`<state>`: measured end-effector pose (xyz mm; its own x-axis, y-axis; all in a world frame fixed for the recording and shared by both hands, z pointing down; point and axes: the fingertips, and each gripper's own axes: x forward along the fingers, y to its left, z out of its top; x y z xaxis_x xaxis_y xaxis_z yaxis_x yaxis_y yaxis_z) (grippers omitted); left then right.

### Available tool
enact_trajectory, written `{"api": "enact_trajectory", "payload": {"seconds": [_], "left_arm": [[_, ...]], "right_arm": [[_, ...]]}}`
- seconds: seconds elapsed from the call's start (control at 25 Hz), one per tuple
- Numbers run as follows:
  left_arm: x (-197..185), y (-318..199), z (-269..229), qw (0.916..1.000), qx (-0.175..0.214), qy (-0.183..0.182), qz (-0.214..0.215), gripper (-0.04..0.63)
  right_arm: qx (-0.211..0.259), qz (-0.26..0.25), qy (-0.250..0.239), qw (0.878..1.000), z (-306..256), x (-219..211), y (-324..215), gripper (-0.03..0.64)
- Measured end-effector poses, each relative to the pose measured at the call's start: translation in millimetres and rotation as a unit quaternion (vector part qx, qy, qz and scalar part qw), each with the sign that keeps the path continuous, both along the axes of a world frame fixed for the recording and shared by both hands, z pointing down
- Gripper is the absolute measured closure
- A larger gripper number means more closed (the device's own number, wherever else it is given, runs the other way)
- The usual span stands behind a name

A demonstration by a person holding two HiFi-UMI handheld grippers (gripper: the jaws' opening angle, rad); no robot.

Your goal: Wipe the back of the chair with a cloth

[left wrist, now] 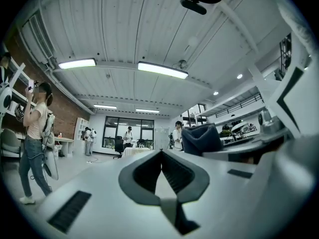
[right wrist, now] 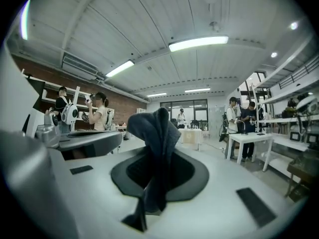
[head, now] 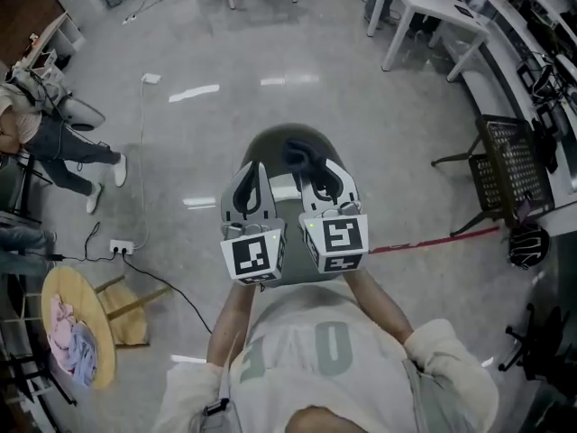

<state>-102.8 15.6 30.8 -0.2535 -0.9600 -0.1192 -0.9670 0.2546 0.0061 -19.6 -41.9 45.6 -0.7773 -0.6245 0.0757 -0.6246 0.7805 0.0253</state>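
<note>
From the head view I look down on the grey chair (head: 272, 141), its rounded shell showing beyond both grippers. My right gripper (head: 313, 162) is shut on a dark blue cloth (head: 300, 154), held over the chair. In the right gripper view the cloth (right wrist: 157, 133) stands bunched up between the jaws of the right gripper (right wrist: 155, 166). Close beside it on the left, my left gripper (head: 251, 175) is shut with nothing in it. The left gripper view shows the left gripper (left wrist: 160, 154) with its jaws meeting at the tip, and the cloth (left wrist: 201, 139) off to the right.
A black mesh chair (head: 508, 164) stands at the right, with a helmet (head: 527, 244) and a red strap (head: 433, 239) on the floor near it. At the lower left is a round wooden stool (head: 101, 357) bearing cloths, with a power strip (head: 121, 246) close by. White tables (head: 424, 0) are at the back; people stand around.
</note>
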Motion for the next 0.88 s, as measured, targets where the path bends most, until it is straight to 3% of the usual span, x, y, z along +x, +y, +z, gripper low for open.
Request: {"api": "enact_trajectory", "payload": {"seconds": [0.88], "left_arm": [[3,5,-8,1.0000,0.002,0.005,0.008,0.580]], "right_arm": [[-0.031,0.010,-0.002,0.999,18,11,5,0.558]]}}
